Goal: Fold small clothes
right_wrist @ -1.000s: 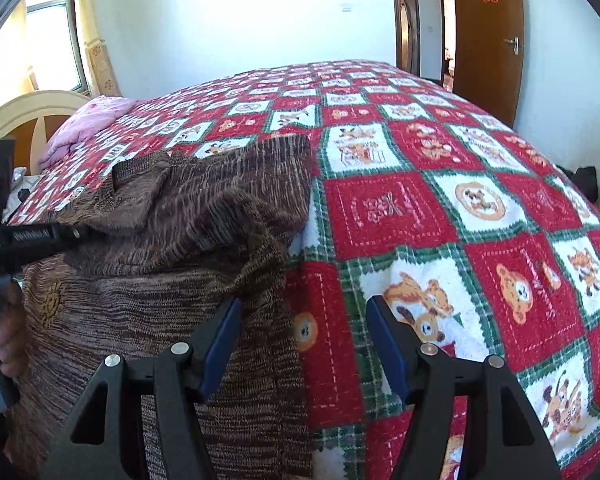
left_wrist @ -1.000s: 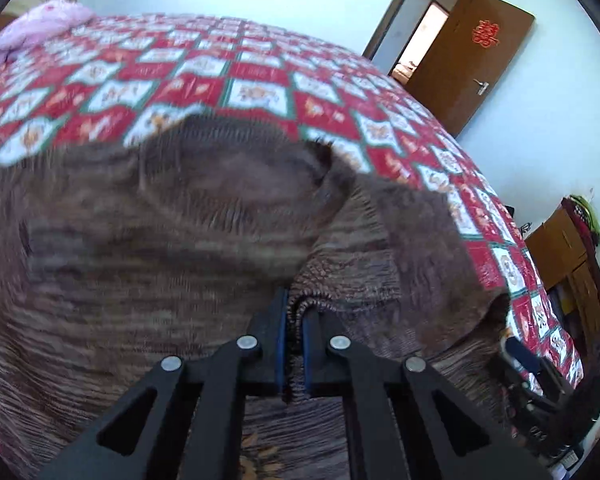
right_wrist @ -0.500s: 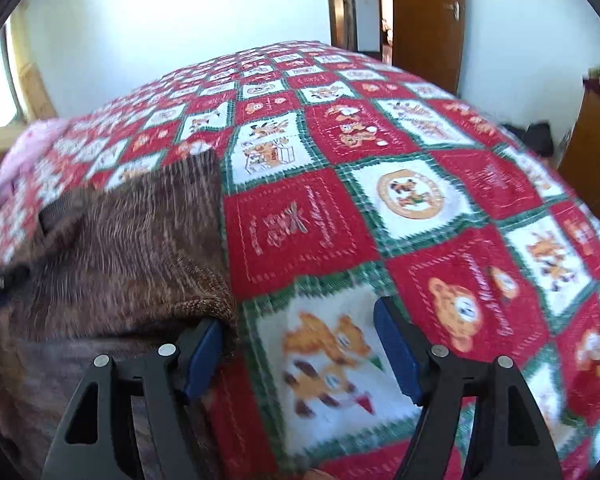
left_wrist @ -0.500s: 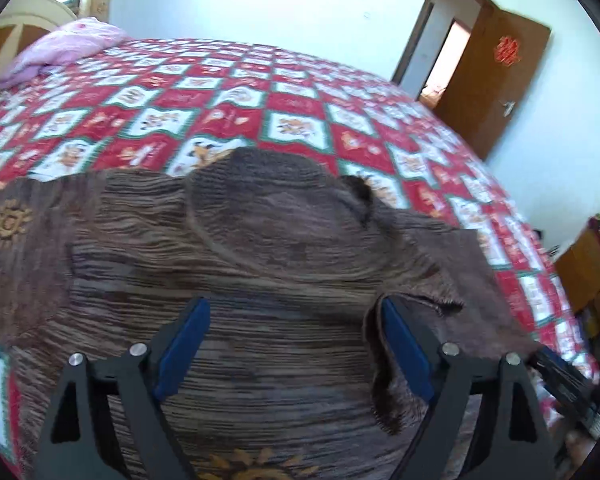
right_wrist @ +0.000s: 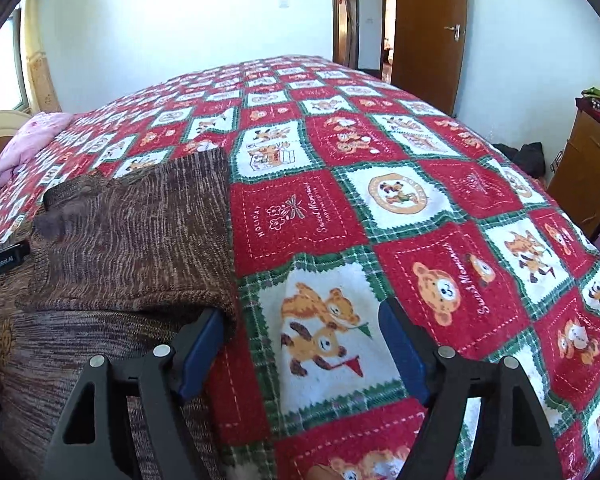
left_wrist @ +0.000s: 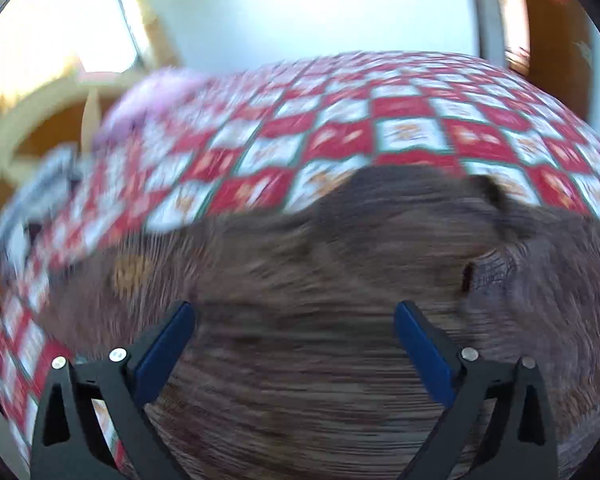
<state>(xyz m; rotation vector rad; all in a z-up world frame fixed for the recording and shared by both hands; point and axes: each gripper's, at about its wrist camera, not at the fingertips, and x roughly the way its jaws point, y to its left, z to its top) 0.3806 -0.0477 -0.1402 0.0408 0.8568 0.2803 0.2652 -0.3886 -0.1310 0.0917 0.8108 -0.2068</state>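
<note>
A brown knitted sweater (left_wrist: 300,272) lies on the red and white checked bedspread (left_wrist: 380,120). In the left wrist view, which is motion-blurred, my left gripper (left_wrist: 294,340) is open and empty just above the sweater's body. In the right wrist view the sweater (right_wrist: 140,232) lies at the left with one sleeve folded across it. My right gripper (right_wrist: 300,344) is open and empty over the bedspread (right_wrist: 420,220), its left finger (right_wrist: 202,344) against the sweater's right edge.
A pink pillow (right_wrist: 24,144) lies at the bed's far left by a cream headboard (left_wrist: 28,120). A brown door (right_wrist: 428,32) stands behind the bed. A wooden cabinet (right_wrist: 584,172) stands at the right.
My left gripper opened, let go of the sleeve fold and swung left over the sweater. My right gripper stayed open and shifted slightly at the sweater's right edge.
</note>
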